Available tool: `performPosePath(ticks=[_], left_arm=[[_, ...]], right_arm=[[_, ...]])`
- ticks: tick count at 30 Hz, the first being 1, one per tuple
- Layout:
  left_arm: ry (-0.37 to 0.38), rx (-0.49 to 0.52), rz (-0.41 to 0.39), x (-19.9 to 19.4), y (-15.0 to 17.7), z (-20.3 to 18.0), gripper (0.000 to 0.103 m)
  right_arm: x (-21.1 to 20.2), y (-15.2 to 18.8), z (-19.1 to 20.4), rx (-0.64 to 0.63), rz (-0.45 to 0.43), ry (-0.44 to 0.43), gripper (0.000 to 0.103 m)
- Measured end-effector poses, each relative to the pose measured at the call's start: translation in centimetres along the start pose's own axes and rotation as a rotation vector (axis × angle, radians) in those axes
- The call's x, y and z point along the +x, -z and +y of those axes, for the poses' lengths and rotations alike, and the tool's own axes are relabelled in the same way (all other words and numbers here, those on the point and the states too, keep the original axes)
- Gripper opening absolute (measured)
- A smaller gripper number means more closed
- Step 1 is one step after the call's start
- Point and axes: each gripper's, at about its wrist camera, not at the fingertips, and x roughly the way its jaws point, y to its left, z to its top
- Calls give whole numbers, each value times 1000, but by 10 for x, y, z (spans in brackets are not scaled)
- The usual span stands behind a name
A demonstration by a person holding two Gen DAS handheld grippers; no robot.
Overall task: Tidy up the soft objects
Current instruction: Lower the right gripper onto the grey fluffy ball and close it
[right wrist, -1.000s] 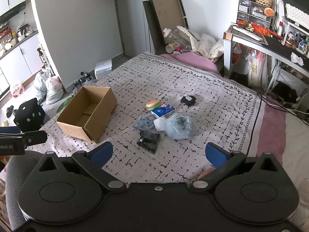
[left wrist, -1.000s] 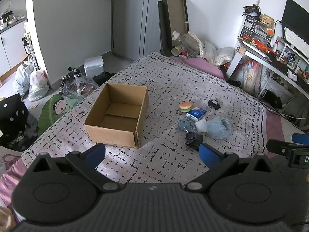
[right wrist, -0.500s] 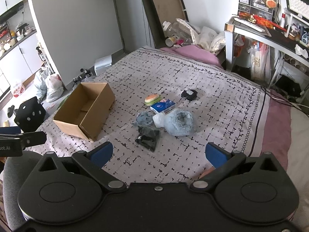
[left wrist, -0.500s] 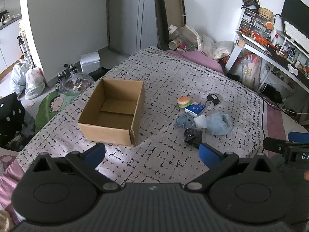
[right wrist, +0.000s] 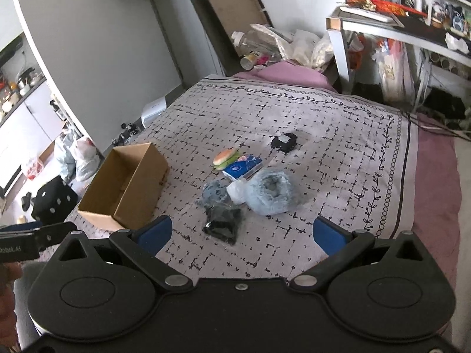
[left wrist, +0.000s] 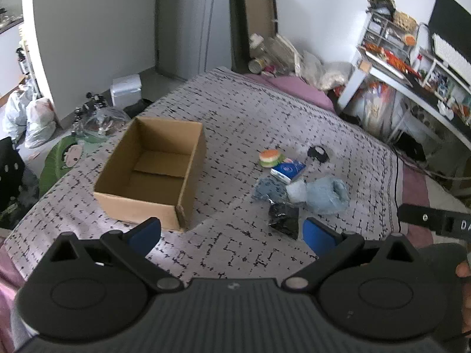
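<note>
I have my left gripper (left wrist: 231, 234) spread wide and empty over the near edge of the bedspread (left wrist: 241, 123), and my right gripper (right wrist: 240, 234) is likewise wide apart, holding nothing. Just beyond the blue fingertips (right wrist: 325, 235) lies a black bundle (right wrist: 222, 225). Touching its far side is a grey-blue plush (right wrist: 215, 191), with a pale blue fuzzy roll (right wrist: 269, 191) to the right. Further off sit a blue tissue pack (right wrist: 243, 169), a burger toy (right wrist: 225, 157), then a small black item (right wrist: 284, 142). The open cardboard box (left wrist: 153, 173) stands apart, left of the pile.
</note>
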Motion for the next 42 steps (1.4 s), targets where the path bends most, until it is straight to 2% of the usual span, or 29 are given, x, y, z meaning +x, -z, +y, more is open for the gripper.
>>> performPosePath(ticks=[6,8,10,15,19,24,31,35,37,38,42], left_arm=[[28,14,-11,12,-10,-13,100],[37,4,-15,18,-14,-17,99],[53,-7,-9,25,-18,-20,95],[72,-21,3,46,-23,-31,91],[103,-40,17,63,-29,-38,86],[150,-49,60,88,-34,-49,75],[153,-69,98,117,-42,-66,74],[145,-105,101,134,-45,-73,78],[147,-140,114,144,-46,-74,79],[147,-152,120,147,-46,-75,80],[140,-179,137,163,-48,-80,81]], right_arm=[[12,-8,-15,82,-3,5,90],[19,-11,-23,130,2,5,90],[26,-14,-28,153,10,10,81],[49,-17,-43,238,45,10,66],[64,-17,-52,302,67,18,62],[79,-17,-60,358,77,1,60],[93,-21,-73,425,73,17,61],[104,-21,-85,479,78,17,65],[110,-20,-93,521,83,17,79],[112,-20,-95,536,80,15,81],[121,-20,-99,555,77,-6,81]])
